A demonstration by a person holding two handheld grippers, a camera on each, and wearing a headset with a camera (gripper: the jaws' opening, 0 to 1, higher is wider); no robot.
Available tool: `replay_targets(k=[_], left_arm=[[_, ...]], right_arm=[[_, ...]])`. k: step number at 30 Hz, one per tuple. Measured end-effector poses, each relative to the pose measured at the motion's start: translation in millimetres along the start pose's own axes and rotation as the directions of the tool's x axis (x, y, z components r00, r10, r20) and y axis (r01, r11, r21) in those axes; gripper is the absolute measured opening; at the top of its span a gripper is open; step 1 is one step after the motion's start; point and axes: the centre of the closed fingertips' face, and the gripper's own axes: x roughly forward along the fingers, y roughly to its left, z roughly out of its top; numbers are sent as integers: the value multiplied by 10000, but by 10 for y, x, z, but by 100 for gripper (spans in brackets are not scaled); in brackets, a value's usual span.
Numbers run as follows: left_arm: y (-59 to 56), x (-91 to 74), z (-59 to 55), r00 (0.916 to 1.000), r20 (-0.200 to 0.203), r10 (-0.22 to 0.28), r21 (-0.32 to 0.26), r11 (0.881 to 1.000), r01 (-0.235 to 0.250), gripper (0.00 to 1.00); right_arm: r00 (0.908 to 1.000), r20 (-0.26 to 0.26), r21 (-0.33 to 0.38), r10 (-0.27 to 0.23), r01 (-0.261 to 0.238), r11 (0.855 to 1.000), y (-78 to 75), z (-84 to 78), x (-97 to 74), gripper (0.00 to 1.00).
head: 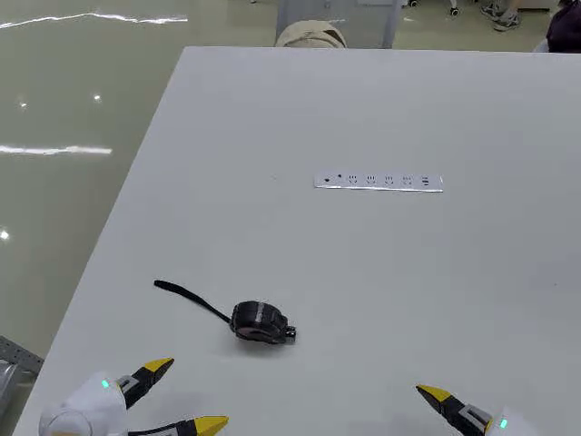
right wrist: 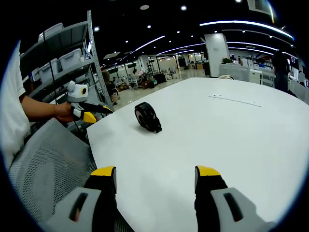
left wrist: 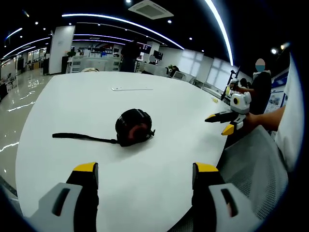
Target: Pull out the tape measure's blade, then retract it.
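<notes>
Black and squat, the tape measure [head: 260, 322] lies on the white worktop [head: 381, 272] with its blade wound in and its strap [head: 186, 295] trailing off, free for a grasp. On its near side hover the left tool [left wrist: 146, 167] and, farther off, the right tool [right wrist: 155, 171], both gaping and empty.

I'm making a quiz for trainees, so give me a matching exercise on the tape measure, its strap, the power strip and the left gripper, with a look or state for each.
1 tape measure
2 strap
3 power strip
4 left gripper

A white, with sockets
B open, holding nothing
C round case, blade in
D thin, lying stretched out

Pairs: 1-C, 2-D, 3-A, 4-B
</notes>
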Motion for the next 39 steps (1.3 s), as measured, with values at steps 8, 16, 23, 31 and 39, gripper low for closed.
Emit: replay_targets(k=[8,16,23,31,39], left_arm=[[49,109,70,9997,-115,-233,195,9995,235,78],[93,218,132,9989,-265,-398,479,9980,410,79],[135,300,138,9978,-456,-476,720,9961,508,78],[184,389,136,9961,-626,-623,811,9944,673,78],[240,451,143,9945,-763,-718,870,9931,784,77]], right_arm=[[9996,-4,-56,271,-271,9996,-33,43,102,65],[9987,-87,-169,511,-513,9985,-66,61,215,64],[9972,-231,-385,705,-713,9967,-77,46,306,62],[9960,-321,-525,834,-851,9950,-116,38,397,61],[9943,-228,-561,1043,-1055,9928,-144,86,476,61]])
